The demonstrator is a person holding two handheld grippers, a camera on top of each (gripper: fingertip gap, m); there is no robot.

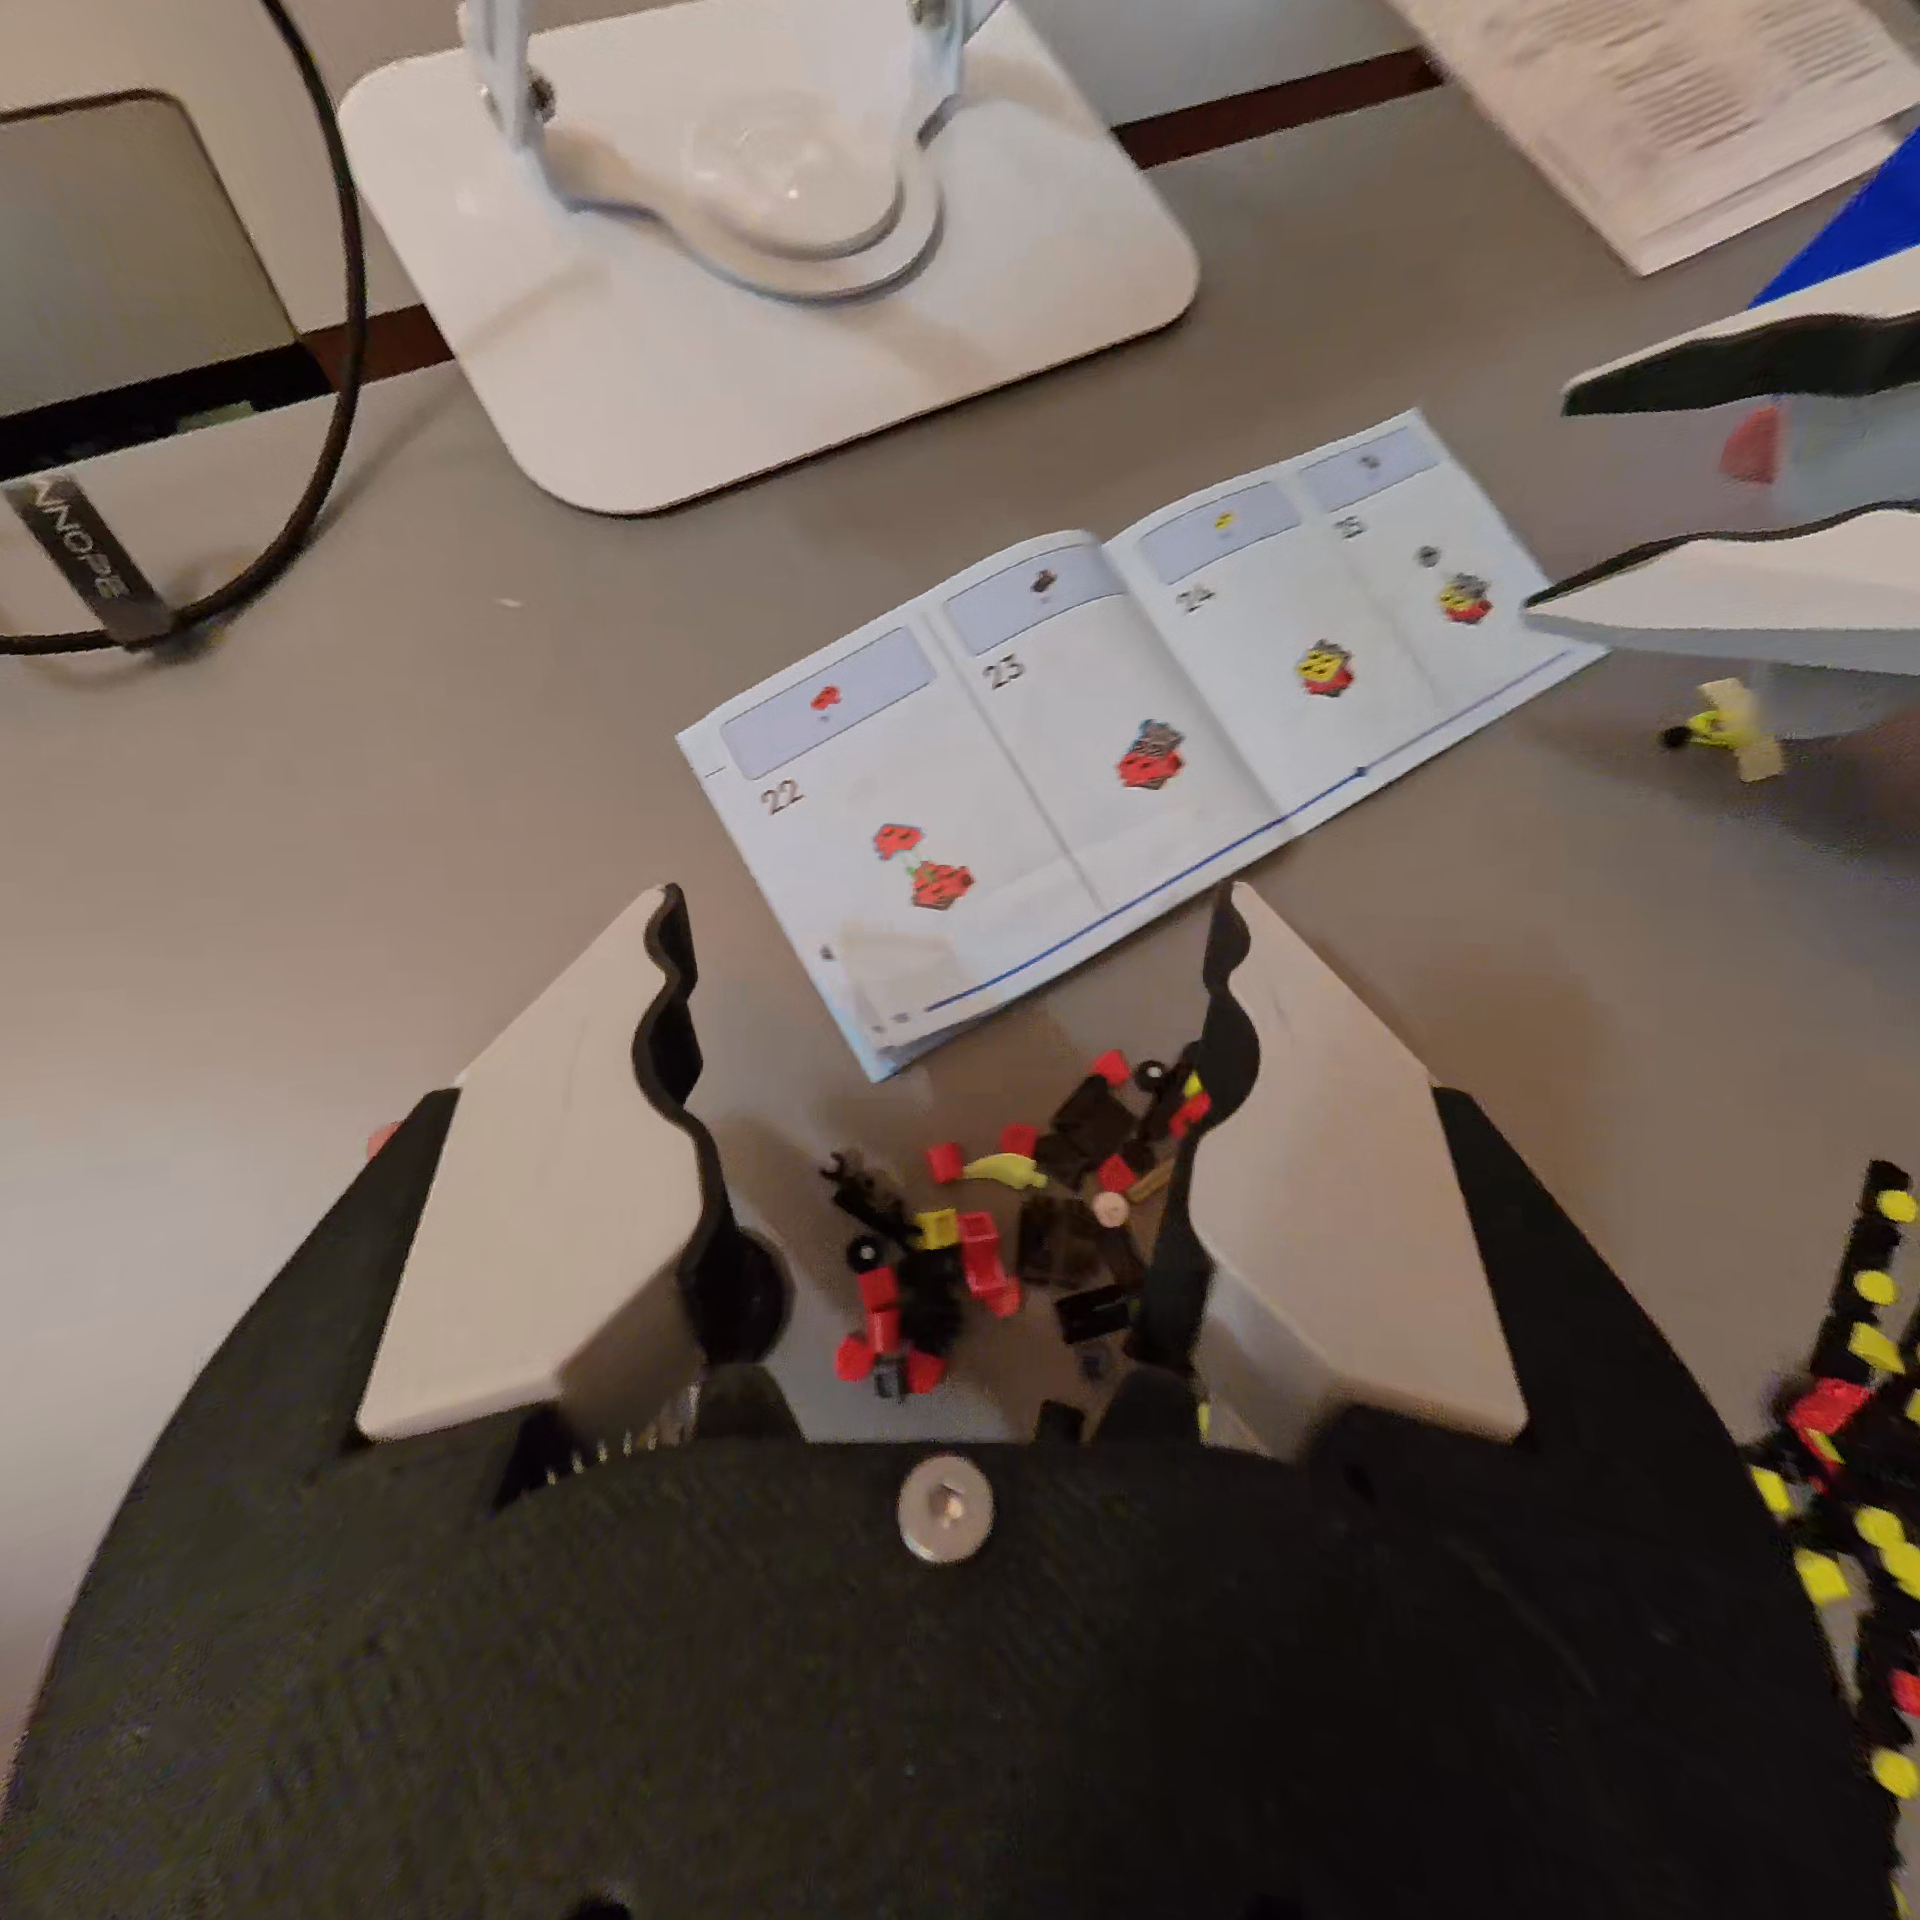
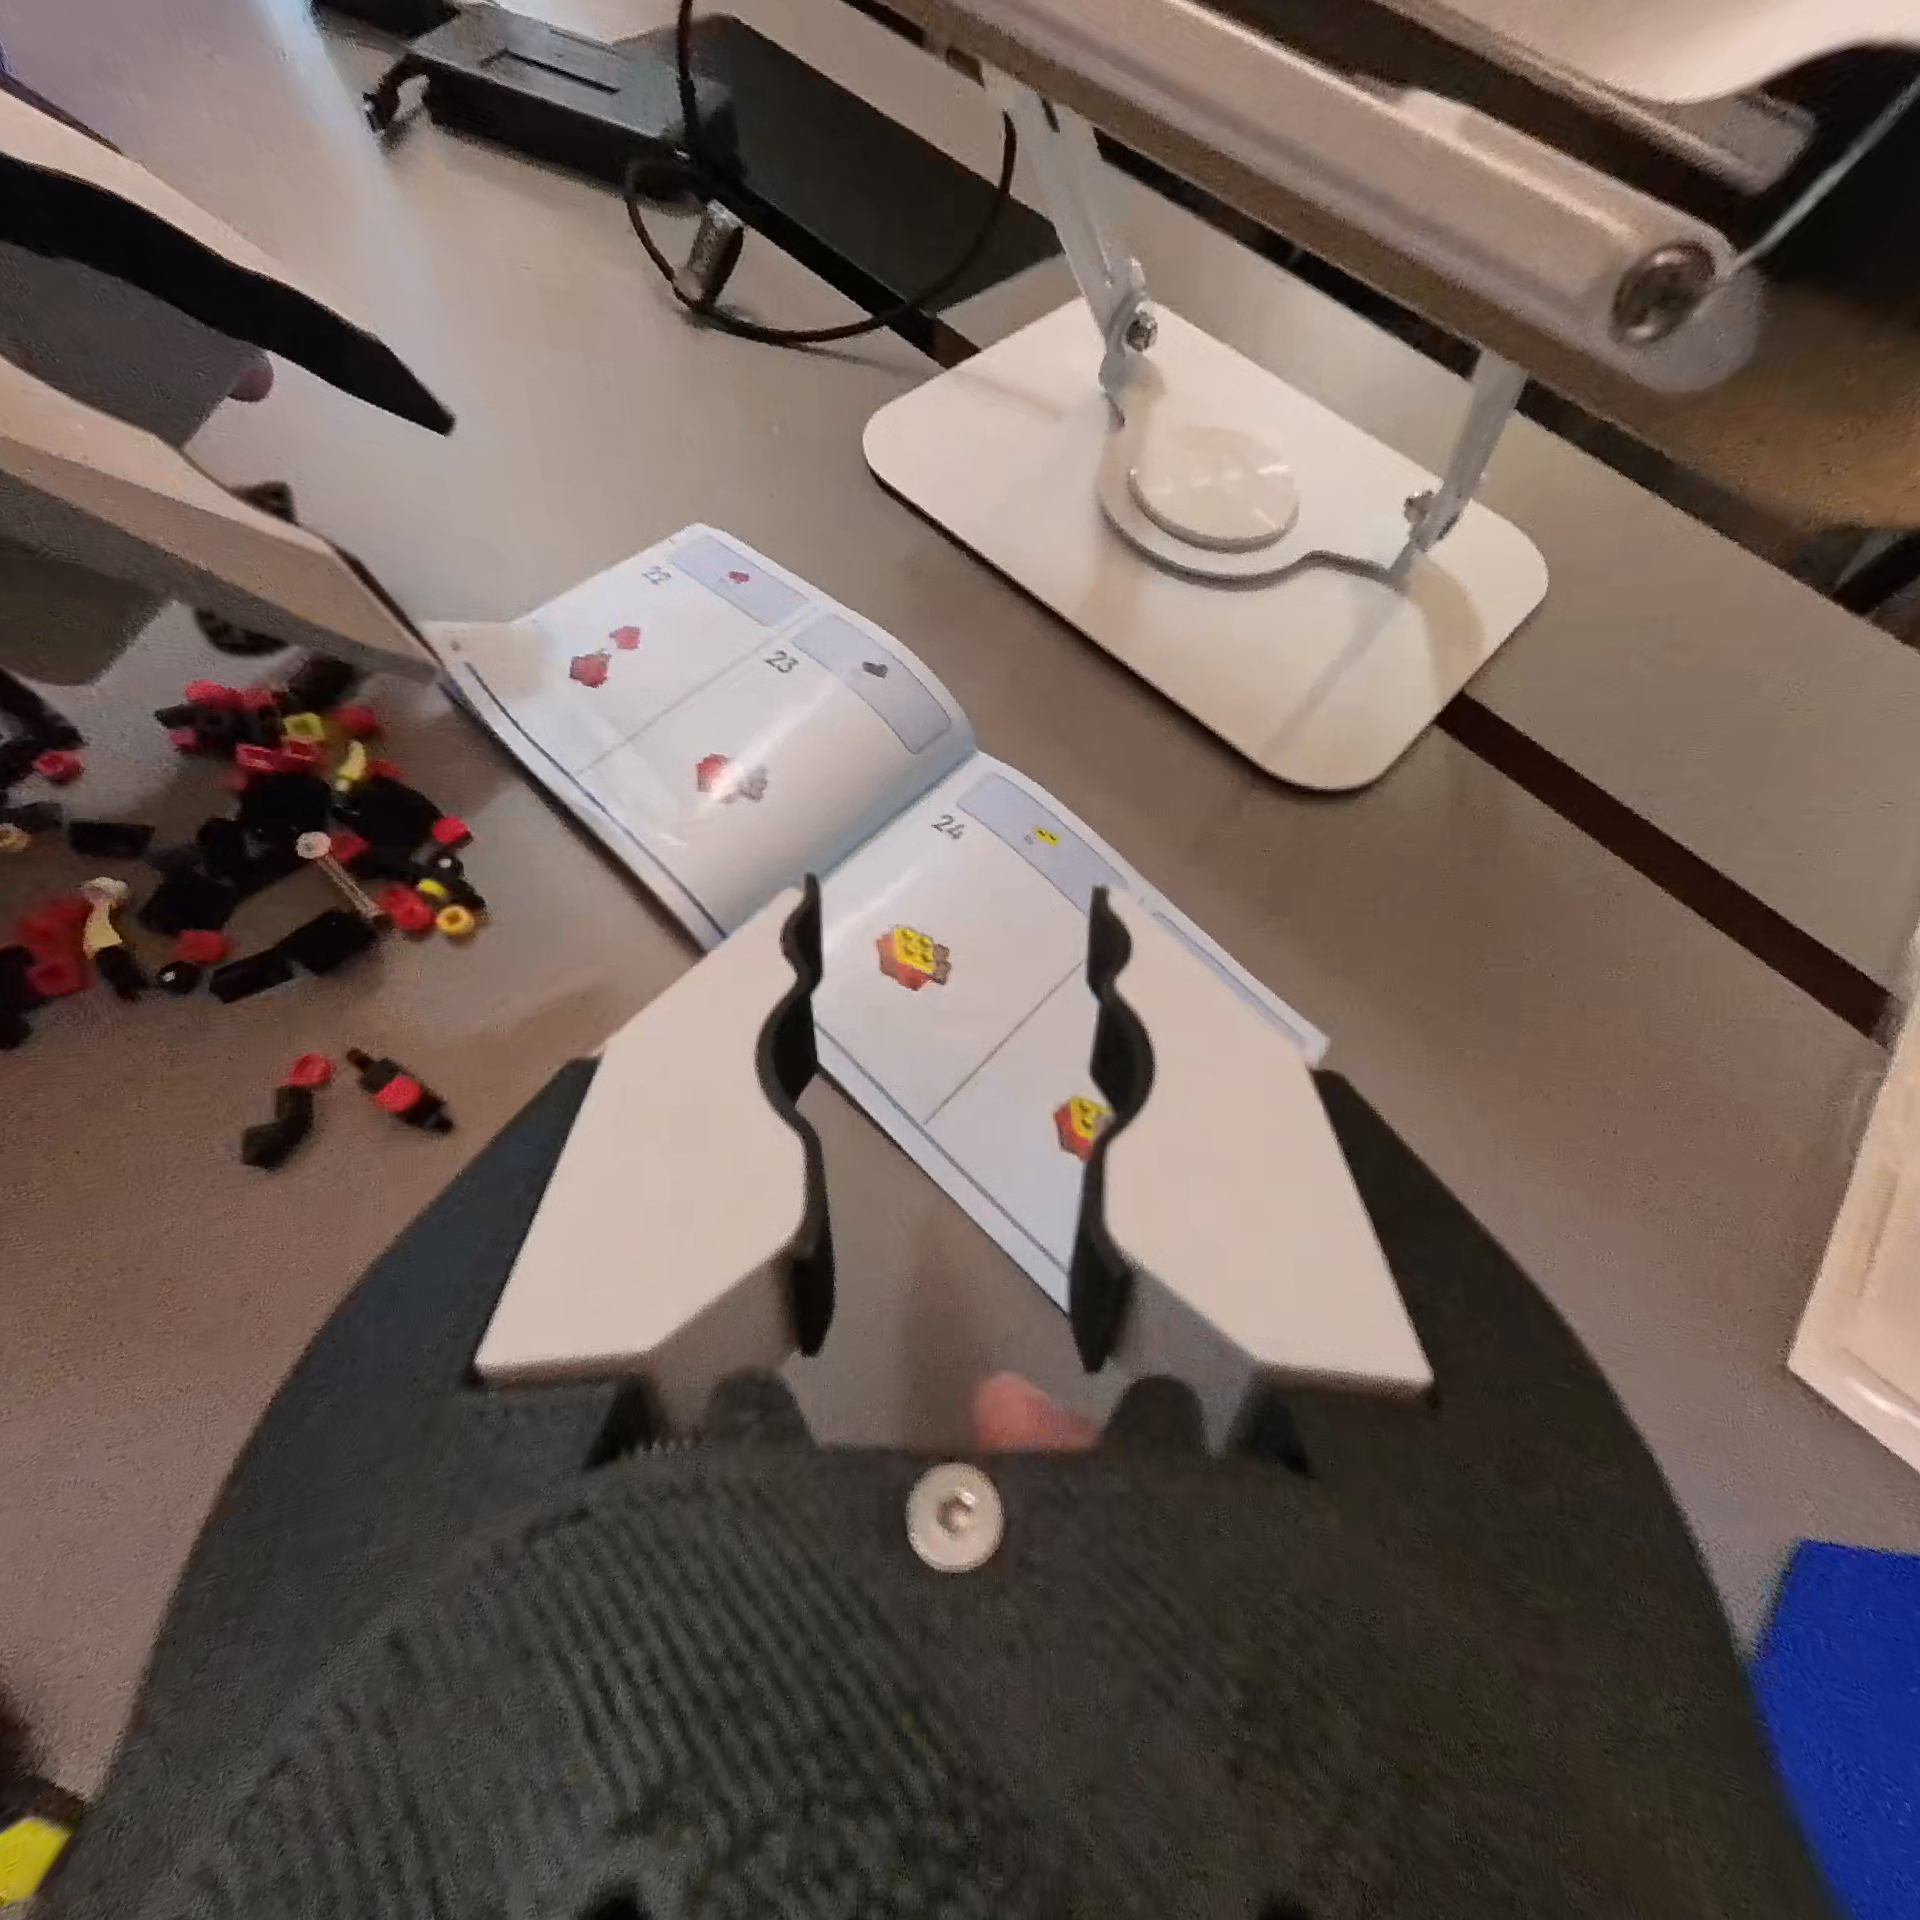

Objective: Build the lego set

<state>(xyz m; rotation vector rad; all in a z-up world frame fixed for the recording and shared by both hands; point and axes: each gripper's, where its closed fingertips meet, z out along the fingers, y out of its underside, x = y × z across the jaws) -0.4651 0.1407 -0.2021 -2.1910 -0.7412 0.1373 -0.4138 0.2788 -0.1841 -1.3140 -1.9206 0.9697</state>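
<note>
The left gripper (image 1: 951,925) hangs spread and empty over the loose bricks (image 1: 1023,1210) on the table (image 1: 364,831). The right gripper (image 2: 951,914) (also spread, empty) hovers above the open booklet (image 2: 748,727).

Grey table (image 1: 312,831) with a dark seam strip along the back. White monitor stand base (image 1: 769,312) sits on it, arm rising overhead. Black cable loop (image 1: 343,343) at left. Printed papers (image 1: 1662,114) at right. Warm indoor light.
</note>
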